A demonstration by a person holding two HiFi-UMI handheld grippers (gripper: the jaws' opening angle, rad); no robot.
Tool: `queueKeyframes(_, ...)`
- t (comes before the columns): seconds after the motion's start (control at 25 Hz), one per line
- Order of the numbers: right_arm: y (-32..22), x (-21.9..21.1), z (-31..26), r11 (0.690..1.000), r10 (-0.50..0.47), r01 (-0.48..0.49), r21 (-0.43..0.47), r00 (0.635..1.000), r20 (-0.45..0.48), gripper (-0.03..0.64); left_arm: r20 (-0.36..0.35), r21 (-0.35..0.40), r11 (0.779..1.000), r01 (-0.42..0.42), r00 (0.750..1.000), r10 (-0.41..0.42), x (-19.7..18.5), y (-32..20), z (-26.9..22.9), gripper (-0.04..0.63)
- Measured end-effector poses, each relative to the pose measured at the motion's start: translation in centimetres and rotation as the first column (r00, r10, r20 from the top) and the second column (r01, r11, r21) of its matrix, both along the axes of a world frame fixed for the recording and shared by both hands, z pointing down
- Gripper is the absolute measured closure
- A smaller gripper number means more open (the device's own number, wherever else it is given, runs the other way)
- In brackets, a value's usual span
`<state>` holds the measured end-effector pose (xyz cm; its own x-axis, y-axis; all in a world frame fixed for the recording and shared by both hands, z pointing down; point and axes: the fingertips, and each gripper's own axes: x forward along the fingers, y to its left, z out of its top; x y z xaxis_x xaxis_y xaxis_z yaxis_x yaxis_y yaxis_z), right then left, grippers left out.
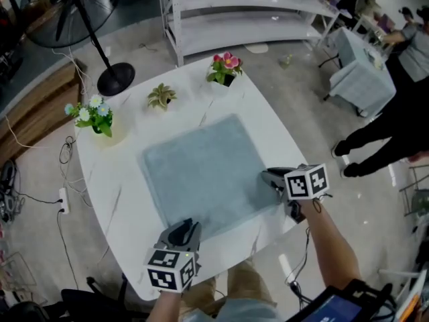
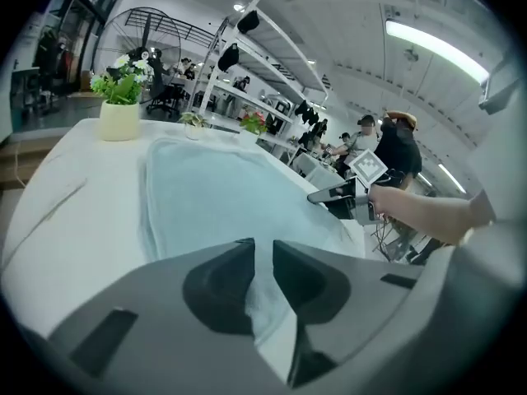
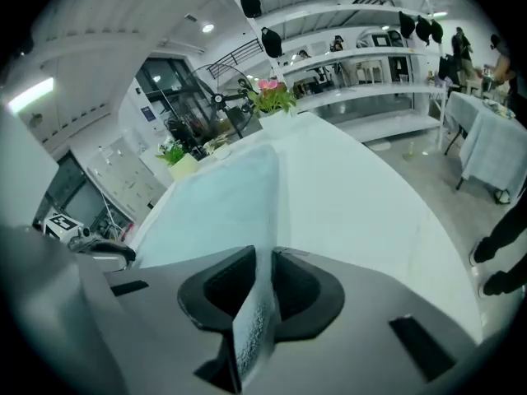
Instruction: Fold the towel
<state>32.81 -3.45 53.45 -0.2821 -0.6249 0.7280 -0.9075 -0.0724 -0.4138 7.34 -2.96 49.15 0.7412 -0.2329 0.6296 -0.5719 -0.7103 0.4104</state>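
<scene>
Between the jaws of the left claw (image 1: pixel 182 228) and right claw (image 1: pixel 271 178), I held pinched corners of the limp, light towel (image 1: pixel 201 166).

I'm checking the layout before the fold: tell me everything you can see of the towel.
The towel is pale blue-grey, terry-looking cloth, roughly square, spread flat on the white table. Its two near corners are pinched, one by the left gripper, one by the right gripper, whose jaws hold the edge upright.
</scene>
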Motion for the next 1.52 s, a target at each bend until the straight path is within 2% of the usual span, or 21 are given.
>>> queueKeyframes(0.08, -0.2, -0.1, -0.1, 1.0, 0.021, -0.021, -0.015, 0.999, 0.036, 0.568, -0.019, 0.012, 1.0, 0.017, 1.0, -0.017, -0.4, -0.3, -0.8, 0.528)
queueKeyframes(0.16, -0.7, -0.2, -1.4, 0.999, 0.038, -0.039, 0.008, 0.999, 0.038, 0.578, -0.04, 0.03, 0.999, 0.03, 0.999, -0.029, -0.9, -0.7, -2.0, 0.529)
queueKeyframes(0.28, -1.7, -1.4, -4.7, 0.998, 0.001, 0.0, 0.057, 1.0, -0.025, 0.58, -0.075, 0.055, 0.996, 0.064, 0.995, -0.06, -2.0, -1.3, -4.1, 0.531)
queueKeyframes(0.4, -3.1, -4.0, -8.6, 0.99, -0.081, 0.095, 0.104, 0.988, -0.134, 0.58, -0.112, 0.08, 0.991, 0.105, 0.989, -0.096, -3.7, -1.5, -6.5, 0.532)
queueKeyframes(0.56, -5.2, -10.4, -13.4, 0.954, -0.21, 0.255, 0.157, 0.943, -0.257, 0.581, -0.156, 0.109, 0.979, 0.172, 0.976, -0.154, -6.6, -1.6, -9.3, 0.532)
queueKeyframes(0.72, -5.8, -18.3, -15.5, 0.889, -0.349, 0.428, 0.164, 0.864, -0.364, 0.581, -0.189, 0.13, 0.962, 0.238, 0.959, -0.212, -10.0, -1.4, -11.2, 0.532)
queueKeyframes(0.92, -4.8, -27.3, -12.8, 0.792, -0.509, 0.603, 0.091, 0.736, -0.446, 0.581, -0.208, 0.134, 0.938, 0.32, 0.934, -0.289, -14.2, -0.6, -11.8, 0.532)
queueKeyframes(1.08, -4.2, -30.5, -7.2, 0.753, -0.582, 0.658, 0.003, 0.668, -0.464, 0.581, -0.199, 0.105, 0.924, 0.368, 0.918, -0.343, -16.8, 0.7, -10.3, 0.532)
queueKeyframes(1.16, -4.3, -31.3, -4.6, 0.746, -0.602, 0.665, -0.031, 0.653, -0.459, 0.58, -0.186, 0.084, 0.919, 0.385, 0.912, -0.365, -17.8, 1.3, -8.9, 0.532)
queueKeyframes(1.36, -4.6, -32.1, -0.6, 0.745, -0.62, 0.665, -0.058, 0.656, -0.431, 0.574, -0.16, 0.04, 0.908, 0.417, 0.9, -0.406, -19.1, 2.3, -6.1, 0.532)
queueKeyframes(1.44, -4.6, -32.4, -0.3, 0.733, -0.63, 0.677, -0.057, 0.646, -0.431, 0.574, -0.158, 0.032, 0.907, 0.42, 0.898, -0.411, -19.0, 2.4, -5.7, 0.532)
queueKeyframes(1.52, -4.2, -32.9, -0.8, 0.715, -0.657, 0.697, -0.056, 0.642, -0.395, 0.543, -0.164, 0.032, 0.909, 0.416, 0.899, -0.406, -18.7, 2.4, -5.9, 0.532)
